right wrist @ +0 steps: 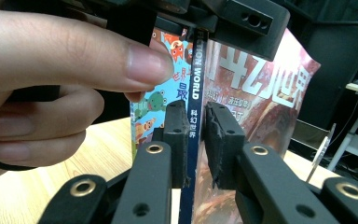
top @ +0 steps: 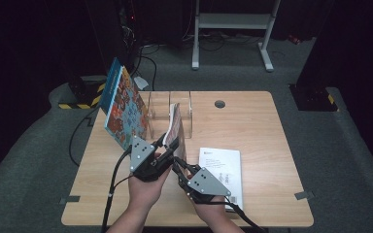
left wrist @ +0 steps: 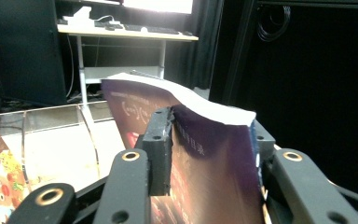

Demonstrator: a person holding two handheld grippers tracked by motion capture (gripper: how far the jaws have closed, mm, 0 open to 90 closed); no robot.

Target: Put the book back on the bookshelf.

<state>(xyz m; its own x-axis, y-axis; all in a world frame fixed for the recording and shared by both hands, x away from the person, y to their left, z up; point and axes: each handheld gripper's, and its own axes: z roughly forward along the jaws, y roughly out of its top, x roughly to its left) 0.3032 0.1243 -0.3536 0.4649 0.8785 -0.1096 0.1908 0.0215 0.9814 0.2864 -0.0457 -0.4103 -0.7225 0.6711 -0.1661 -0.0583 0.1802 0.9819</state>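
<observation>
A purple and red magazine stands upright above the middle of the table, in front of a clear stand. My left gripper grips it from the left; in the left gripper view its pads sit on either side of the bowed magazine, touching it. My right gripper holds the lower edge. Seen in the right gripper view, its jaws are closed on the blue spine, with the red cover to the right. A hand's fingers curl around the left gripper above.
A colourful picture book leans upright at the table's left, beside the clear acrylic stand. A white booklet lies flat at the front right. The wooden table has a cable hole. White desk legs stand beyond.
</observation>
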